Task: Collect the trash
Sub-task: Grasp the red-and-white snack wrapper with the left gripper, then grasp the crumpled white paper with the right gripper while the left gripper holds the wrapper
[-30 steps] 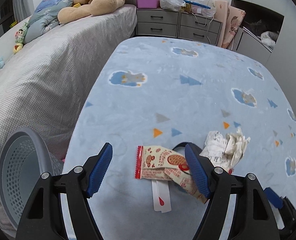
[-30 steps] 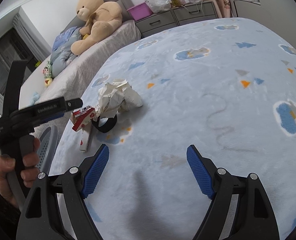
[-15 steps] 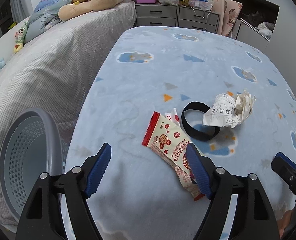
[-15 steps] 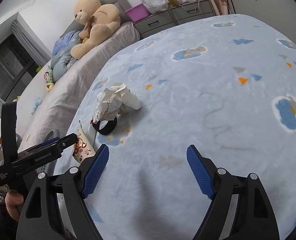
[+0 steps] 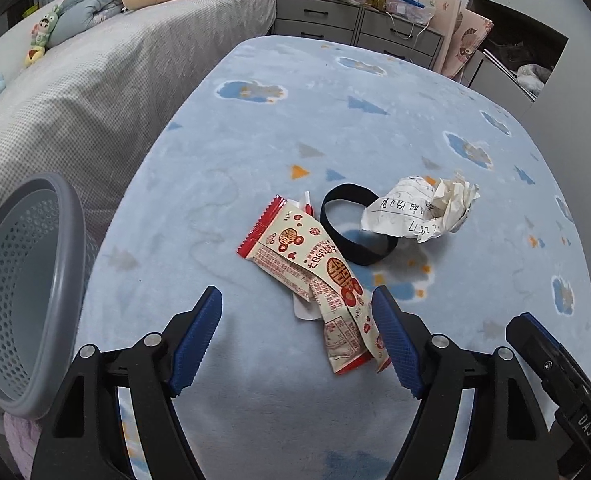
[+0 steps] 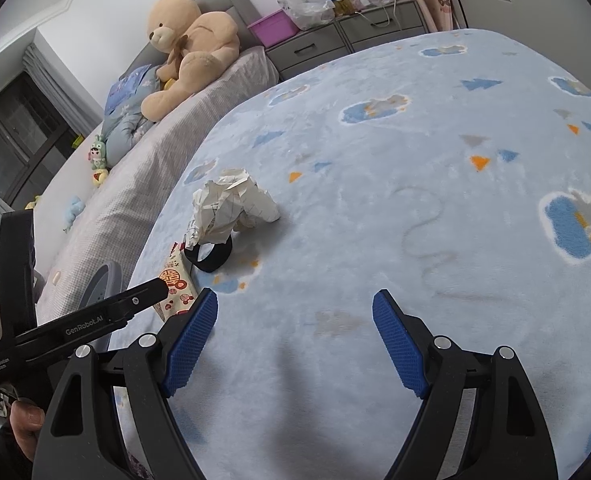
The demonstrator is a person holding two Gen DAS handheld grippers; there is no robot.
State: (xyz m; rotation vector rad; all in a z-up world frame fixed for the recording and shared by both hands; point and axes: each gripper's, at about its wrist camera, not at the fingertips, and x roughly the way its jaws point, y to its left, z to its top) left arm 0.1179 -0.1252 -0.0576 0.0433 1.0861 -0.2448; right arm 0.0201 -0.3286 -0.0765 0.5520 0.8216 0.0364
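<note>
Both our grippers hang open and empty over the blue blanket. Snack wrappers (image 5: 315,272) lie just beyond our left gripper (image 5: 297,332), overlapping; closing may pinch blanket pile or lift only one.

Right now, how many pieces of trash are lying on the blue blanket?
4: red-and-cream snack wrapper nearest the open left gripper; white paper strip under it; black band beside it; crumpled white paper over the band's far edge. More may hide underneath.
</note>
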